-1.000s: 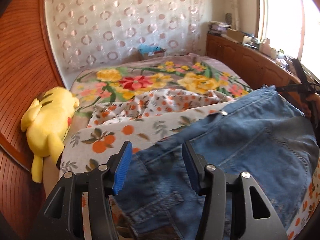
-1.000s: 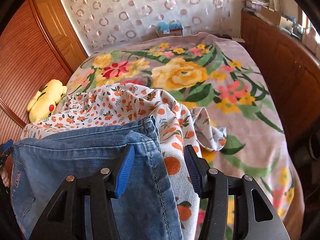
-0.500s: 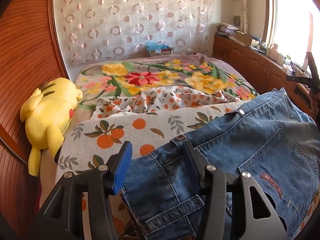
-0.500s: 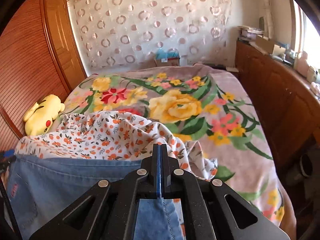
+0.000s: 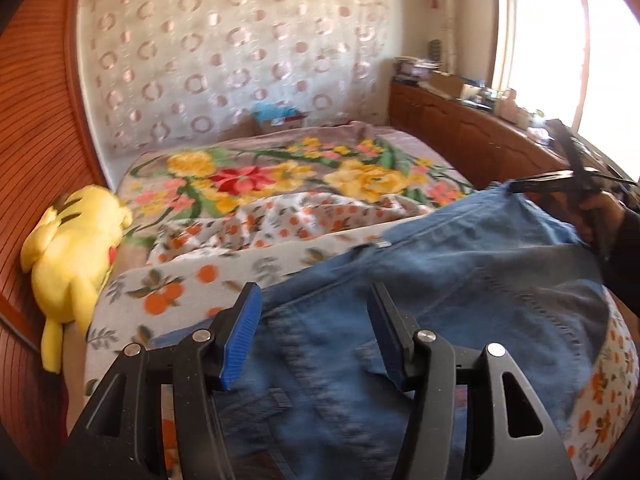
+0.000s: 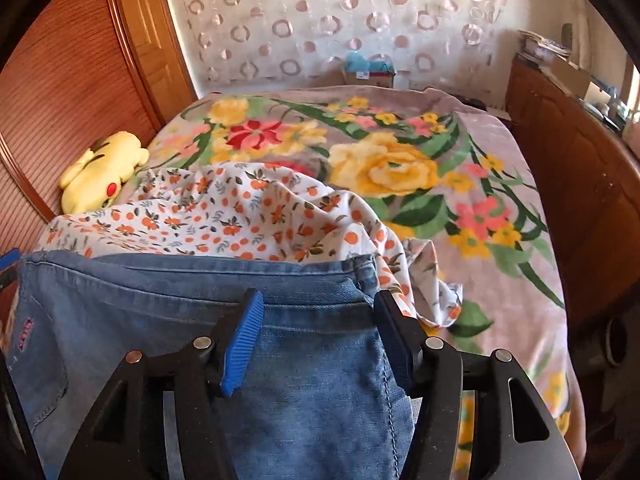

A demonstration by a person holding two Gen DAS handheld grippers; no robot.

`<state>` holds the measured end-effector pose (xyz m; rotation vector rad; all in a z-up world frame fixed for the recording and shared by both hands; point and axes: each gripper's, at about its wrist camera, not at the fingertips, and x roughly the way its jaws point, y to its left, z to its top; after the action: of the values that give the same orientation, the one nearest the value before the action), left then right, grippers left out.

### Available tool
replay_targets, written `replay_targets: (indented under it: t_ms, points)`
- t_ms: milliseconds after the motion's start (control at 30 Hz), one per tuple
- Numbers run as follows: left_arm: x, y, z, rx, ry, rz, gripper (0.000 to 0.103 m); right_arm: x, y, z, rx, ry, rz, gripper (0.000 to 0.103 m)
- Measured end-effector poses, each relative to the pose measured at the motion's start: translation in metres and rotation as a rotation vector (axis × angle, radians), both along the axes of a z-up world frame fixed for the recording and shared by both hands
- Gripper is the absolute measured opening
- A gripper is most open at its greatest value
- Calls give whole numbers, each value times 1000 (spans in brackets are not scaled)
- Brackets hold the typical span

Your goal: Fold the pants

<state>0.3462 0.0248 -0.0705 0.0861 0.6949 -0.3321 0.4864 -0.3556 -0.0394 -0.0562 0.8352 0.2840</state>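
Note:
Blue denim pants (image 5: 480, 280) lie bunched on the near end of the bed, over an orange-print sheet (image 5: 280, 220). My left gripper (image 5: 314, 292) hovers over the left part of the pants; its jaws are opening, with denim beneath and between the blue pads, unpinched. In the right wrist view the waistband (image 6: 160, 276) runs across in front of my right gripper (image 6: 319, 296). Its jaws are opening too, and denim lies between them without being squeezed. A hand (image 5: 600, 216) holds the right gripper's black frame at the far right edge of the pants.
A yellow plush toy (image 6: 104, 172) lies at the bed's left edge against a wooden panel (image 6: 60, 80). A floral blanket (image 6: 400, 168) covers the far half of the bed. A wooden cabinet (image 6: 580, 160) runs along the right. A cardboard box (image 6: 368, 74) sits beyond the foot.
My right gripper, shut on a fold of denim half a second ago, now has its jaws apart over the waistband. The left view has shifted and blurred, and the pants look more bunched.

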Motion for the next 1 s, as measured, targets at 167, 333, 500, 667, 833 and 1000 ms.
replay_targets:
  t_ms: [167,333,500,667,833,1000]
  points:
    - [-8,-27,5,-9,1,-60,57,-2,6,0,-17,-16,7,14]
    - [-10,-37,2,5,11,-83,57,-21,12,8,-54,-60,42,5]
    - [-13,-35,2,7,9,-70,57,-30,8,21,-34,-142,6,5]
    - [-13,-29,3,6,0,-43,57,-21,22,26,-63,-191,-60,5]
    - [-22,-27,4,-3,-20,-36,57,-12,34,0,-91,-71,-84,18]
    - [-33,-31,8,22,-68,-20,57,-50,23,8,-31,-106,-80,35]
